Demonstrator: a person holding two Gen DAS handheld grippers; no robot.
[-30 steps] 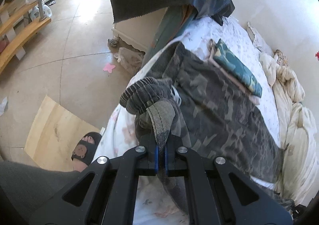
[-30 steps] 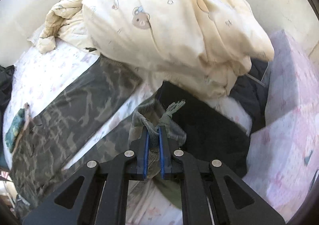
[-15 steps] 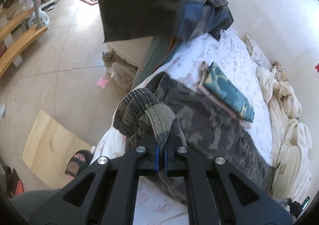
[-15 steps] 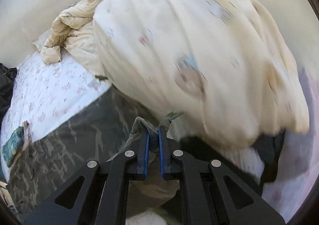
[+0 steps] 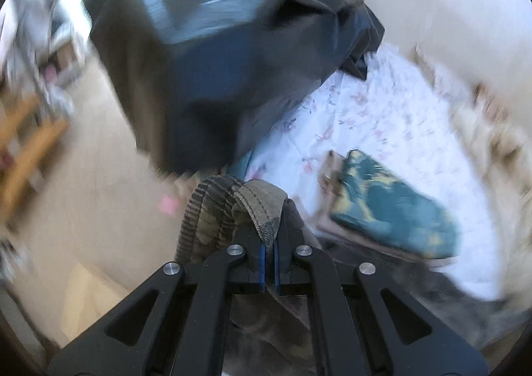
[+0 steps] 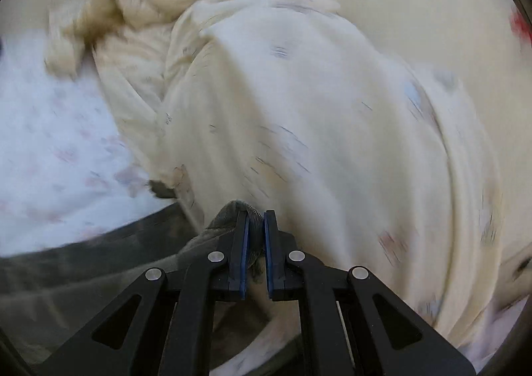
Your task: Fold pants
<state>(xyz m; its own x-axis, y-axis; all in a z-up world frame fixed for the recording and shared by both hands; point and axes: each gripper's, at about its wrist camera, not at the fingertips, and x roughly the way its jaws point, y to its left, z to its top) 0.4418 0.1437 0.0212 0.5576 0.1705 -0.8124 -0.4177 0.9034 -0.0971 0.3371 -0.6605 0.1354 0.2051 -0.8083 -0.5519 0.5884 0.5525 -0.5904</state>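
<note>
Camouflage cloth fills both my grips: these are the pants (image 5: pixel 212 219), and I hold them at two places. My left gripper (image 5: pixel 268 243) is clamped on a bunched fold of the waistband, ribbed elastic bulging just left of the jaws and a stitched hem sticking up between the blue pads. The rest of the pants trails back under the gripper and off to the near right across the sheet (image 5: pixel 382 116), which is white with small pink flowers. On that sheet, right of my left gripper, lies a folded teal cloth (image 5: pixel 399 209) with yellow patches, apart from the pants. Far and above hangs a big dark cover (image 5: pixel 216 60), blurred. To the left is pale floor (image 5: pixel 99 193) with a pink scrap on it.

My right gripper (image 6: pixel 256 236) is pinched on another edge of the pants (image 6: pixel 99 263), a thin lip of fabric showing between the pads, which stand close with a narrow slit. From there the pants stretch left along the near edge of the view, over the sheet (image 6: pixel 50 159). Right behind the jaws rises a cream quilt (image 6: pixel 316 109), heaped high. Everything but the grippers is smeared.
</note>
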